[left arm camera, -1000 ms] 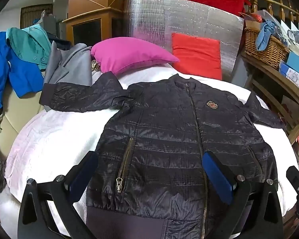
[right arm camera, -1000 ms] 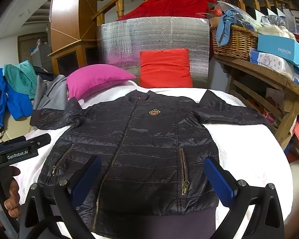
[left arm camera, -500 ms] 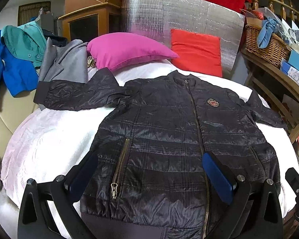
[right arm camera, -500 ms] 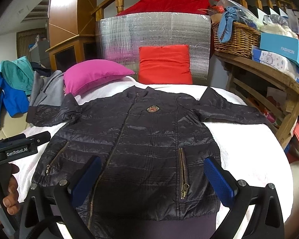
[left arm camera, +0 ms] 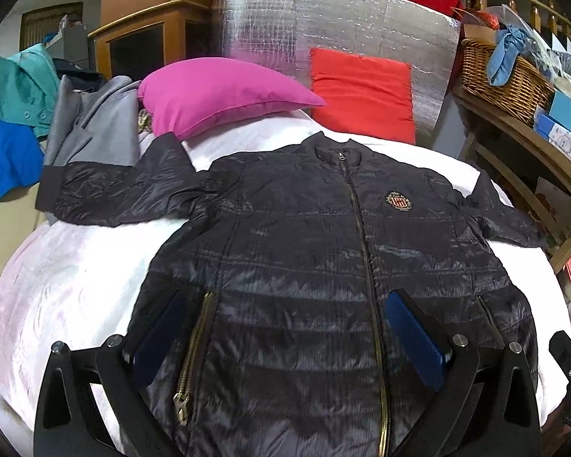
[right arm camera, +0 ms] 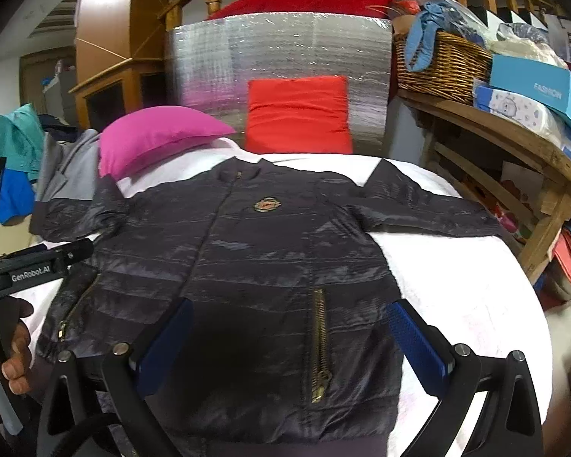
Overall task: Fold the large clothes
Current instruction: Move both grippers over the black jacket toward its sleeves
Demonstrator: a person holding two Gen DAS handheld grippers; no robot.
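Both grippers hover with jaws spread wide and nothing between them: the left gripper (left arm camera: 285,327) and the right gripper (right arm camera: 291,329) hang over the near hem of a black quilted jacket (left arm camera: 323,259). It lies front up, zipped, sleeves out to left and right, on a white bed cover (left arm camera: 64,278). A pink pillow (left arm camera: 217,95) and a red cushion (left arm camera: 361,91) sit at the far end.

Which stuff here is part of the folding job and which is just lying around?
Job: black jacket, left tool, right tool, both open.
Lying about: pink pillow, red cushion, grey garment, basket, blue boxes.
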